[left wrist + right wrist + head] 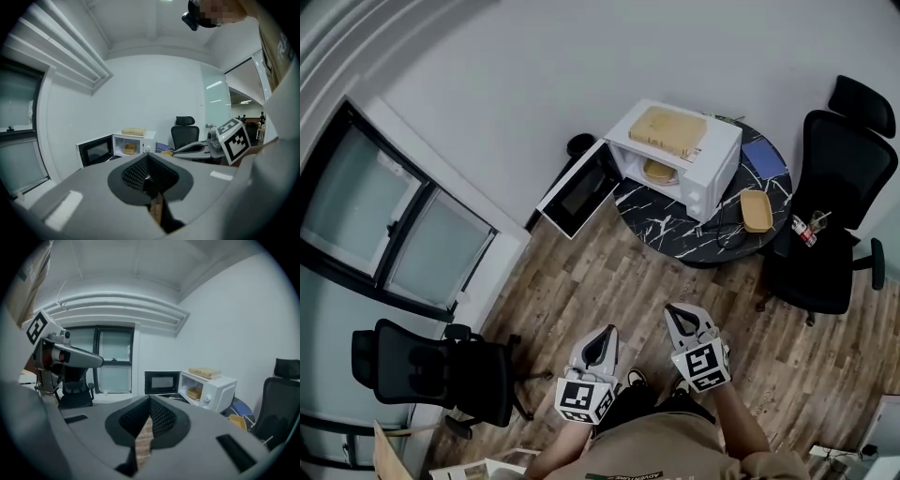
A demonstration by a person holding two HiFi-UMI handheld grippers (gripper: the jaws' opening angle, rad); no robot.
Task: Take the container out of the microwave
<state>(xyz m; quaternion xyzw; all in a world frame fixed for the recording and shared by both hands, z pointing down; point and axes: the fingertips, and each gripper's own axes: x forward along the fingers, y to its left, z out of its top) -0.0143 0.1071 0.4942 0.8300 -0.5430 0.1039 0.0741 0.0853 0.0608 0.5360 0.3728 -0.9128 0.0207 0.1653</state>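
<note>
A white microwave (pixel 694 159) stands on a round black marble table (pixel 661 220), its door (pixel 579 192) swung wide open to the left. A tan container (pixel 657 171) sits inside the cavity; it also shows in the left gripper view (pixel 130 148) and the right gripper view (pixel 194 393). Both grippers are low and close to the person, far from the table. The left gripper (pixel 600 343) and the right gripper (pixel 682 317) are shut with nothing between their jaws, both pointing toward the microwave.
A tan flat book or board (pixel 667 131) lies on top of the microwave. A second tan container (pixel 757 210) and a blue item (pixel 764 157) lie on the table's right side. One black office chair (pixel 834 206) is at the right, another (pixel 441 370) at the lower left. A window (pixel 384 216) is at the left.
</note>
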